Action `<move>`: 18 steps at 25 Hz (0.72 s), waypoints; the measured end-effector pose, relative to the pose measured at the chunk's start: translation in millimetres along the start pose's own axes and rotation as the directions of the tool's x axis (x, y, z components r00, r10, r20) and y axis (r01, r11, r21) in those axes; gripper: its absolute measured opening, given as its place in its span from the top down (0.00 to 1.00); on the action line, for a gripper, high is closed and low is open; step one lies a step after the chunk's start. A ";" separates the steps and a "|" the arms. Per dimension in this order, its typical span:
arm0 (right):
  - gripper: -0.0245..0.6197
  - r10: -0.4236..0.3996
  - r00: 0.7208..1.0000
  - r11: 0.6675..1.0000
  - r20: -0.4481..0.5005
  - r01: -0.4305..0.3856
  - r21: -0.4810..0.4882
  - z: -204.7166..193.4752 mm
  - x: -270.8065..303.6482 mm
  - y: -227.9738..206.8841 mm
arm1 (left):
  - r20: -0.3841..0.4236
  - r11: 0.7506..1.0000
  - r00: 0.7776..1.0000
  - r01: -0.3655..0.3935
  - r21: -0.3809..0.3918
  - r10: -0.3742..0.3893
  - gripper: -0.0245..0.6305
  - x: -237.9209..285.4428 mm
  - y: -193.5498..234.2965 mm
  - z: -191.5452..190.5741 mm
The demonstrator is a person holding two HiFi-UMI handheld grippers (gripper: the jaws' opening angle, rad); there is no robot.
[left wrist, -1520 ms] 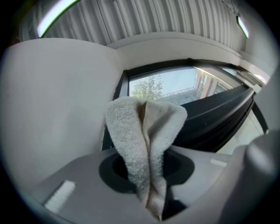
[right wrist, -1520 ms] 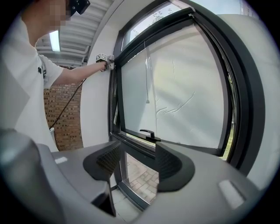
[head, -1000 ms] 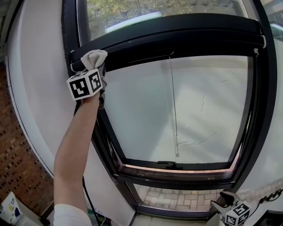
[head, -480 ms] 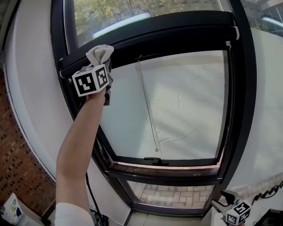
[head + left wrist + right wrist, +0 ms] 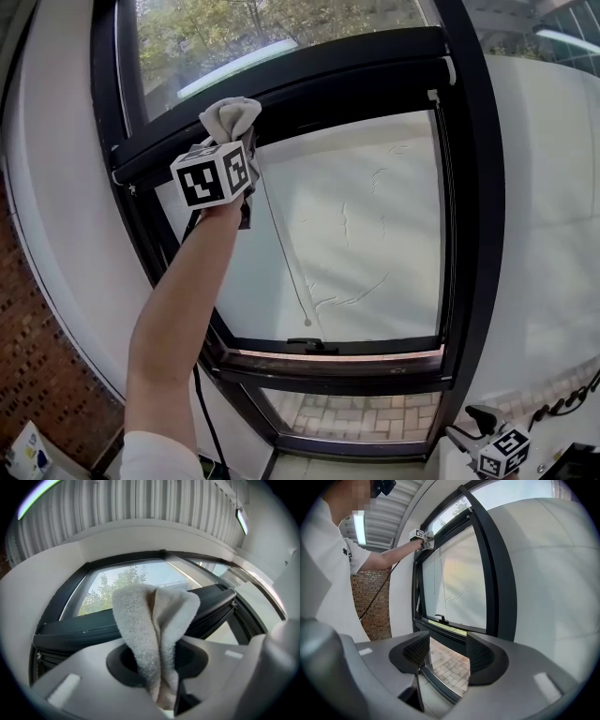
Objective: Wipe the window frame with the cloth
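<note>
Head view: left tongs [image 5: 228, 139] raised on an outstretched arm [image 5: 178, 319], pressing the bunched cloth [image 5: 231, 114] to the upper crossbar of the window frame [image 5: 356, 70]; right tongs [image 5: 472, 424] low at the bottom corner, well apart.

Left gripper view: clamped tight on the cloth's gathered middle, folds sprouting upward. Soft, light and floppy by the look; best pinched deep at the bunch.

Right gripper view: spread apart, holding nothing, aimed at the frame's bottom rail.

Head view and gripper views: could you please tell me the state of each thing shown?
left claw: shut on the cloth.
cloth: bunched, at the top bar of the window frame.
right claw: open, empty, held low.
pull cord: hanging loose.
</note>
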State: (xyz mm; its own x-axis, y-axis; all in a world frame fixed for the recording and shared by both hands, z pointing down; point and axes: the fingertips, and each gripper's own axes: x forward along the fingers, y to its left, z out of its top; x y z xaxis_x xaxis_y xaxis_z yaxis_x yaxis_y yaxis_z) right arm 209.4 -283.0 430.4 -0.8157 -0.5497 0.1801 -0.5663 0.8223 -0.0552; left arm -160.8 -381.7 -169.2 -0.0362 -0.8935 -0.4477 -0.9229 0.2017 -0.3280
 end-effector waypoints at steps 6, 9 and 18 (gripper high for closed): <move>0.58 -0.017 1.000 1.000 0.022 0.017 0.014 -2.6 -13.5 -10.2 | 0.006 0.998 0.998 0.068 0.010 -0.068 0.75 10.9 -63.4 14.3; 0.58 -0.033 0.999 0.999 0.030 0.032 0.019 -3.4 -21.0 -15.5 | 0.024 0.994 0.994 0.109 0.009 -0.109 0.75 16.6 -96.2 23.1; 0.58 -0.104 0.992 0.994 0.065 0.102 0.034 -5.1 -47.9 -26.0 | 0.068 0.972 0.969 0.236 0.021 -0.237 0.75 30.5 -191.8 49.0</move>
State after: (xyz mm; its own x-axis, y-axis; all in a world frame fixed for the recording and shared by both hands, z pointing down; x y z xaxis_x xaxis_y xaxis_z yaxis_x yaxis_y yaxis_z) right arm 263.8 -277.3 428.2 -0.7581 -0.6408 0.1207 -0.6504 0.7564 -0.0696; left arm 33.9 -427.9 -160.7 0.2095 -0.8866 -0.4125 -0.8973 -0.0066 -0.4414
